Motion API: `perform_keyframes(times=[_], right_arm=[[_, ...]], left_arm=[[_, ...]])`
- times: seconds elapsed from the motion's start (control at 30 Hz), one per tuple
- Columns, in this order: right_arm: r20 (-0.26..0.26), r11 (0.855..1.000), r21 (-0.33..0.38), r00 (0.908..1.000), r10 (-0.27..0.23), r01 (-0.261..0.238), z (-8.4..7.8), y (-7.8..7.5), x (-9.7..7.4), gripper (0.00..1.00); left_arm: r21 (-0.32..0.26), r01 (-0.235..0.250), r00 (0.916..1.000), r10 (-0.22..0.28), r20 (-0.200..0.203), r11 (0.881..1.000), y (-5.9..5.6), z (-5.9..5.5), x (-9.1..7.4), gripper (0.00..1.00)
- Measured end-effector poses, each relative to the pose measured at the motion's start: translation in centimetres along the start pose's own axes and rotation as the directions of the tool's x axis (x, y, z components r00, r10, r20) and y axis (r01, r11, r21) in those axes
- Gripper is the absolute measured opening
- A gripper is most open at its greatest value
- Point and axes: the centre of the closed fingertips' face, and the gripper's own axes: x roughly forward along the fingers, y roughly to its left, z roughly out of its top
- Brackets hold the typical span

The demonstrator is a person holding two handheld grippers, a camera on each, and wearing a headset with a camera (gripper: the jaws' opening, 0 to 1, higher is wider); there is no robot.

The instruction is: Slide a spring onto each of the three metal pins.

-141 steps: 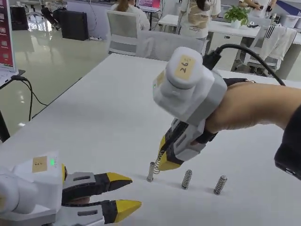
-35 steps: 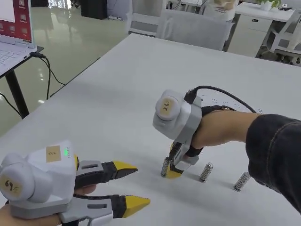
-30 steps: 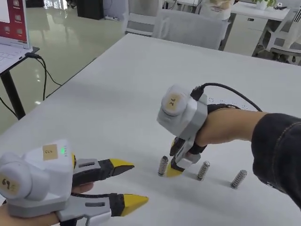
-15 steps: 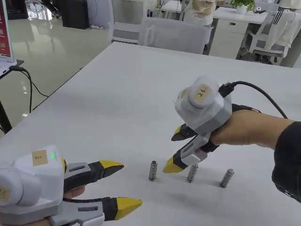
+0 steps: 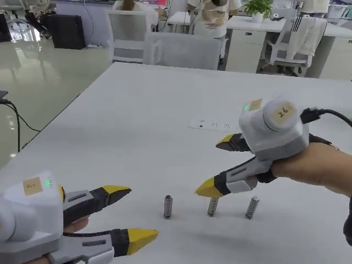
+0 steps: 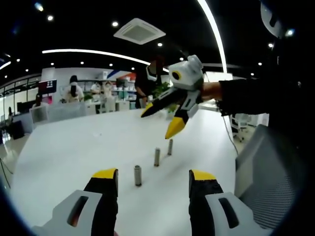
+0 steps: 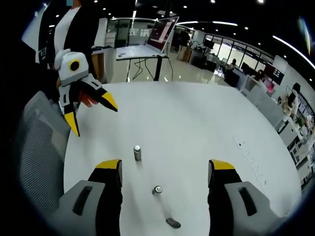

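On table (image 5: 137, 121), pins (image 5: 212, 207) each seemingly wear spring (image 5: 252, 207); right gripper (image 5: 210, 168) at 12 o'clock, left gripper (image 5: 138, 213) at 8, both agape, empty: nothing left to load.

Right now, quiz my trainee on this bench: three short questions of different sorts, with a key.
1. True or false: the right tool is shut.
2. How many pins stand on the table?
3. The left tool is: A open, B shut on a pin, C shut and empty.
Key: 1 false; 2 three; 3 A.
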Motion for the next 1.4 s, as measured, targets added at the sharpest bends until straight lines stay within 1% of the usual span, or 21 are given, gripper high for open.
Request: perform_keyframes(times=[0.07,0.2,0.27,0.33,0.4,0.5,0.63,0.77,0.87,1.07,1.13,1.27,1.33,1.4], right_arm=[[0.032,1.000,0.017,0.9992,-0.022,0.022,-0.1,-0.1,-0.9,0.71],[0.073,0.997,0.050,0.9957,-0.056,0.052,-0.8,-0.1,-2.2,0.74],[0.081,0.996,0.064,0.9943,-0.069,0.064,-1.4,0.0,-2.7,0.75],[0.090,0.993,0.080,0.9917,-0.092,0.085,-2.3,-0.1,-3.4,0.76],[0.095,0.990,0.105,0.9899,-0.105,0.095,-3.1,-0.2,-4.1,0.77],[0.113,0.985,0.136,0.9860,-0.123,0.107,-3.9,-0.2,-5.0,0.78],[0.132,0.979,0.161,0.9806,-0.145,0.123,-5.0,0.0,-5.8,0.79],[0.151,0.972,0.197,0.9757,-0.159,0.128,-5.8,0.2,-6.1,0.79],[0.159,0.972,0.197,0.9736,-0.164,0.132,-6.1,0.6,-6.2,0.80],[0.181,0.964,0.223,0.9660,-0.184,0.142,-6.7,1.0,-6.2,0.81],[0.184,0.964,0.226,0.9659,-0.182,0.139,-6.9,1.4,-6.1,0.81],[0.173,0.963,0.231,0.9682,-0.181,0.139,-7.8,1.9,-5.8,0.82],[0.174,0.961,0.236,0.9667,-0.188,0.144,-7.9,2.0,-5.9,0.82],[0.184,0.960,0.242,0.9644,-0.190,0.142,-7.8,2.2,-5.9,0.82]], left_arm=[[0.003,0.000,1.0000,0.000,-0.001,1.000,-0.1,0.1,0.0,0.53],[-0.001,-0.002,1.0000,0.002,-0.002,1.000,-0.1,0.1,0.0,0.55],[-0.006,-0.005,1.0000,0.005,-0.003,1.000,-0.1,0.1,0.0,0.55],[-0.011,-0.009,1.0000,0.009,-0.003,1.000,0.0,0.1,0.0,0.56],[-0.011,-0.012,0.9999,0.012,-0.001,1.000,0.0,0.2,-0.1,0.56],[-0.013,-0.018,0.9998,0.018,0.003,1.000,0.2,0.3,-0.1,0.57],[-0.015,-0.024,0.9997,0.024,0.001,1.000,0.2,0.4,-0.1,0.58],[-0.013,-0.022,0.9997,0.022,-0.005,1.000,0.1,0.3,0.0,0.58],[-0.017,-0.026,0.9997,0.025,-0.006,1.000,0.2,0.3,0.0,0.59],[-0.023,-0.034,0.9994,0.034,-0.007,0.999,0.1,0.1,-0.4,0.59],[-0.028,-0.040,0.9992,0.039,-0.004,0.999,0.1,0.1,-0.5,0.60],[-0.030,-0.047,0.9989,0.047,-0.002,0.998,0.3,0.0,-0.7,0.60],[-0.031,-0.051,0.9987,0.050,-0.004,0.998,0.3,0.0,-0.7,0.61],[-0.031,-0.051,0.9987,0.050,-0.007,0.998,0.3,0.0,-0.7,0.61]])
